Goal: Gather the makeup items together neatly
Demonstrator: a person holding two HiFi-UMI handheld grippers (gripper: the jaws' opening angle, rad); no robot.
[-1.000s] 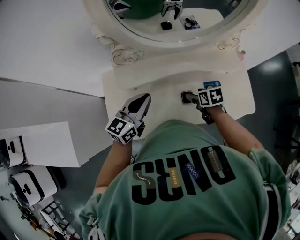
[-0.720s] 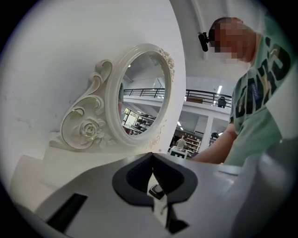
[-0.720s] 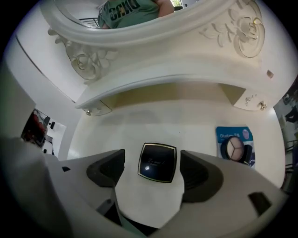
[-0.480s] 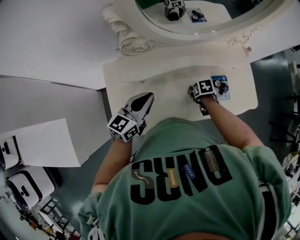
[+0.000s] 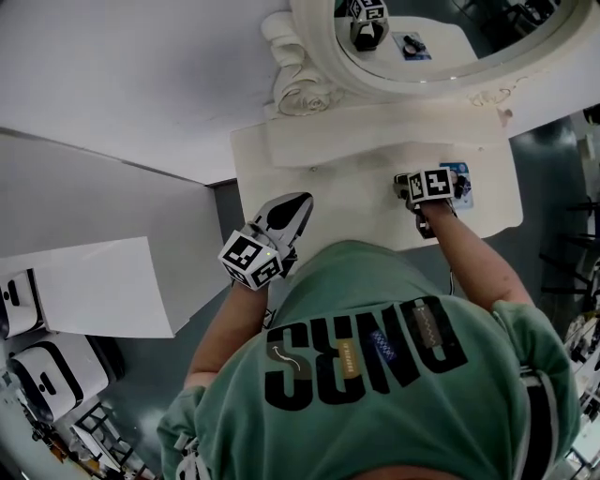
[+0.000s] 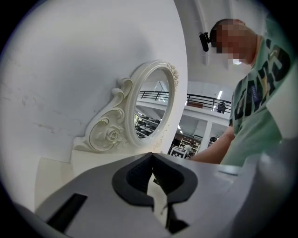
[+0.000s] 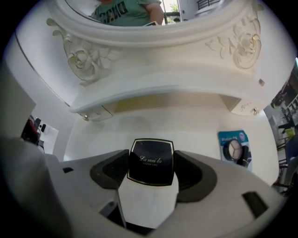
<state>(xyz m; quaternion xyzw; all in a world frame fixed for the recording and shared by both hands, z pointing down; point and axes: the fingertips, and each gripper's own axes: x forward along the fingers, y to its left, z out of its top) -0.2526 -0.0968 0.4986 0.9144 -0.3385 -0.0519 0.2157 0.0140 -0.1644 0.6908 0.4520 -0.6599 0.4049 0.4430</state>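
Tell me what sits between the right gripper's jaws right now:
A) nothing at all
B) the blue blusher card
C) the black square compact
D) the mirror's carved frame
C: the black square compact fills the gap between the jaws of the right gripper, which have just been closing on it, while the blue blusher card lies apart.

- Compact (image 7: pixel 151 160): smooth, glossy black plastic with thin gold-coloured edging and lettering.
- Blush card (image 7: pixel 235 148): blue printed card with a slight shine.
- Table (image 7: pixel 186 123): smooth, matt cream top.
- Mirror frame (image 7: pixel 86 56): cream, carved in relief, soft sheen.
- Mirror glass (image 5: pixel 441 28): bright, reflective.
- Shirt (image 5: pixel 375 375): matt green cloth.
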